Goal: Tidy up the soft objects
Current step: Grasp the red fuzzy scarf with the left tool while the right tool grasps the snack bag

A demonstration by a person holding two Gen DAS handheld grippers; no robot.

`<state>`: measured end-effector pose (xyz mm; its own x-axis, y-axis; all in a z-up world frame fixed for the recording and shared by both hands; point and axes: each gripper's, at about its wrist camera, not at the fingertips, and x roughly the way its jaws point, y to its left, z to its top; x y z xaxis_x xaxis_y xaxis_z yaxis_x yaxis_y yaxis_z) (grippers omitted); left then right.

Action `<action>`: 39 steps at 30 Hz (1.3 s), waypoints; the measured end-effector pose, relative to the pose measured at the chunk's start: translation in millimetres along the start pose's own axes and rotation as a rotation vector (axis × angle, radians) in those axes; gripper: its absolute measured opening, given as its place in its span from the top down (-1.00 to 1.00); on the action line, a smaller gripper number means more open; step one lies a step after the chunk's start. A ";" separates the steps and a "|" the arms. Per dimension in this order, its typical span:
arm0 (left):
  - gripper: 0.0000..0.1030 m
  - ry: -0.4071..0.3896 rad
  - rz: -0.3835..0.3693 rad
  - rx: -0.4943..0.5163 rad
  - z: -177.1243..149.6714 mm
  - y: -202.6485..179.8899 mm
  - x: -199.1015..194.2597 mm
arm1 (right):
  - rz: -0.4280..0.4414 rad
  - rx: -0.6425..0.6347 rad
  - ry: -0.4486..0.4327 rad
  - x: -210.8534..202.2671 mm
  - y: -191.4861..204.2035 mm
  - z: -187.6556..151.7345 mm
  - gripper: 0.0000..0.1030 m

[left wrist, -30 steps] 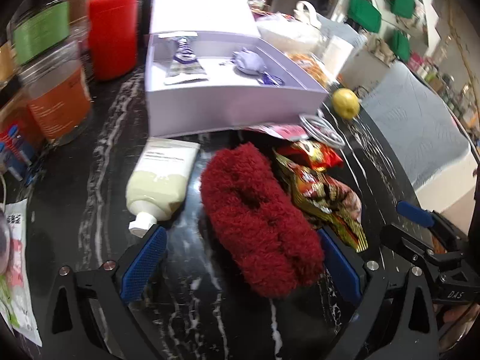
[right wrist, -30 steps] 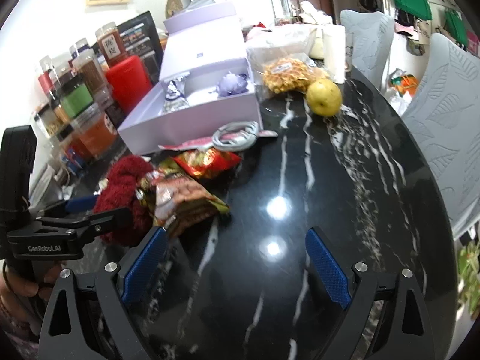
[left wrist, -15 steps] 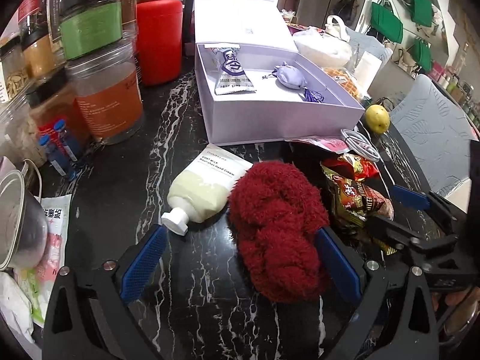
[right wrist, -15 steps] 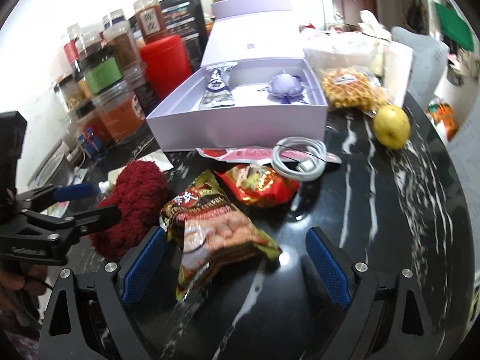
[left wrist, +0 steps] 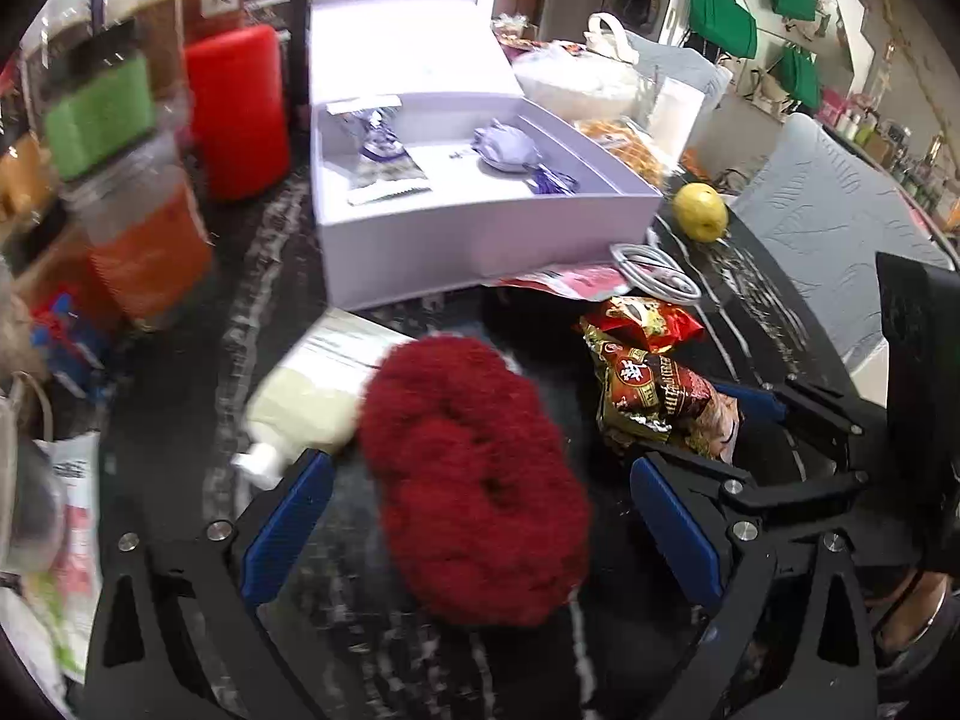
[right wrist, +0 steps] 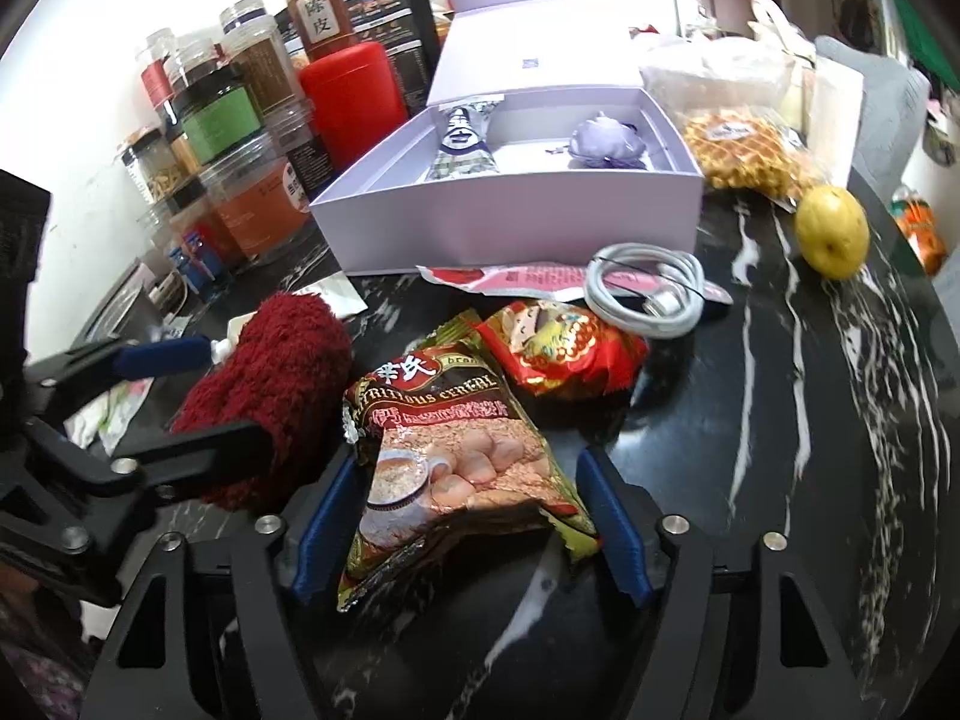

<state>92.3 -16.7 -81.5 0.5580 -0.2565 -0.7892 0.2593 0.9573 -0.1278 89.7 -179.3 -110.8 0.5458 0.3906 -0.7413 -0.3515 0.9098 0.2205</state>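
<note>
A fluffy dark red sock bundle lies on the black marble table between the wide-open fingers of my left gripper; neither pad touches it. It also shows in the right wrist view. My right gripper is partly closed around a brown cereal packet, with its pads close to or touching the packet's edges. The packet also shows in the left wrist view. An open lilac box behind holds a purple pouch and a patterned packet.
A cream tube lies left of the sock. A red snack packet, a white cable coil and a yellow fruit lie behind. Jars and a red canister stand on the left.
The right gripper has moved in over the cereal packet and narrowed its fingers around it. The left gripper has shifted a little around the sock and stays wide open.
</note>
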 end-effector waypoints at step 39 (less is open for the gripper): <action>0.10 0.030 0.052 -0.018 -44.1 -19.0 -17.5 | -0.137 0.122 -0.061 -70.2 2.5 -66.8 -0.35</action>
<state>42.9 -24.5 -91.7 0.5466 -0.2027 -0.8125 0.2166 0.9715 -0.0967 -0.3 -213.9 -100.6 0.6286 0.2662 -0.7307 -0.1781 0.9639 0.1979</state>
